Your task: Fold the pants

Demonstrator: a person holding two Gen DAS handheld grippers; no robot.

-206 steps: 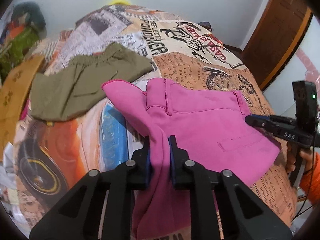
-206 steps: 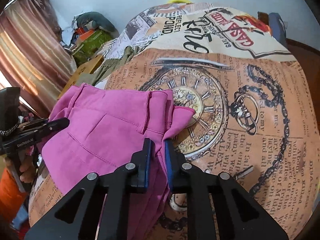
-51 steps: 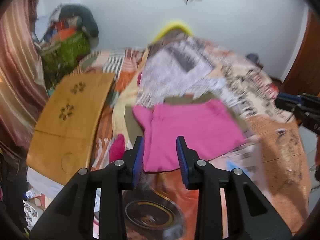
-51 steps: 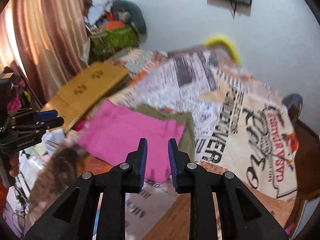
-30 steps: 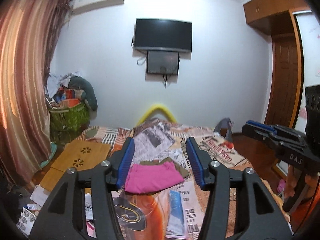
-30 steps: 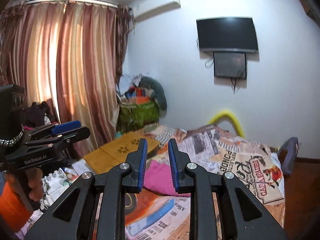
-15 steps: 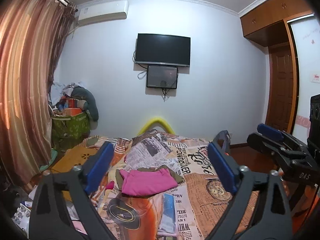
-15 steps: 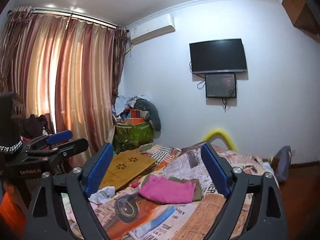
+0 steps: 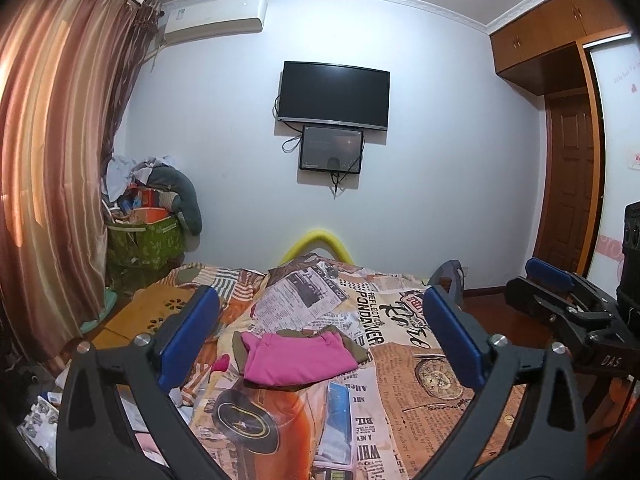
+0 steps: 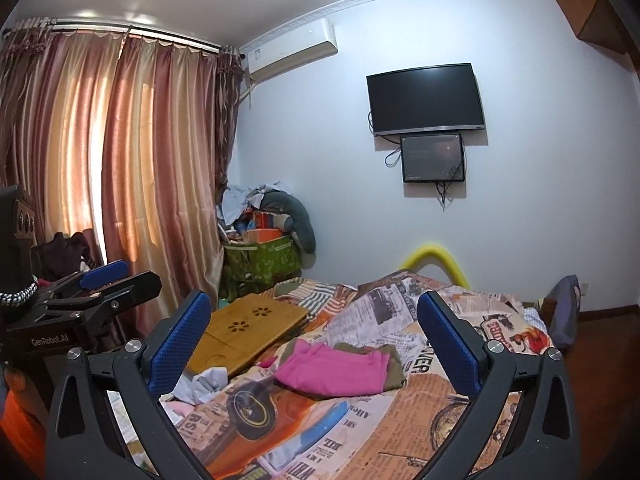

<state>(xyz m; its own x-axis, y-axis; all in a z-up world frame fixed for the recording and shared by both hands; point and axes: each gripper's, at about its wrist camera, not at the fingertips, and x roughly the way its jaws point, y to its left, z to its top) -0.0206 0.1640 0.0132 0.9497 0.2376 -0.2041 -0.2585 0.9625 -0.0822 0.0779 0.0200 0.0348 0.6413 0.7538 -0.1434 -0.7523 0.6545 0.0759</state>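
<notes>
The pink pants (image 9: 298,362) (image 10: 332,370) lie folded on top of olive pants (image 9: 358,350) (image 10: 394,368) in the middle of the bed, far ahead of both grippers. My left gripper (image 9: 320,296) points level across the room, its jaws opening wide with nothing between them. My right gripper (image 10: 314,300) does the same, jaws opening and empty. Each gripper also shows at the edge of the other's view: the right gripper (image 9: 524,284) and the left gripper (image 10: 140,274). Neither touches any cloth.
The bed cover (image 9: 404,360) has a newspaper print. A wooden lap tray (image 10: 248,332) lies at the bed's left side, with a green basket (image 10: 260,260) of clutter and curtains (image 10: 120,180) behind. A TV (image 9: 334,96) hangs on the far wall. A dark bag (image 10: 564,308) sits at the right.
Both grippers let go of the pink pants, drew back from the bed and tilted up to level. Their jaws went from nearly shut to wide apart.
</notes>
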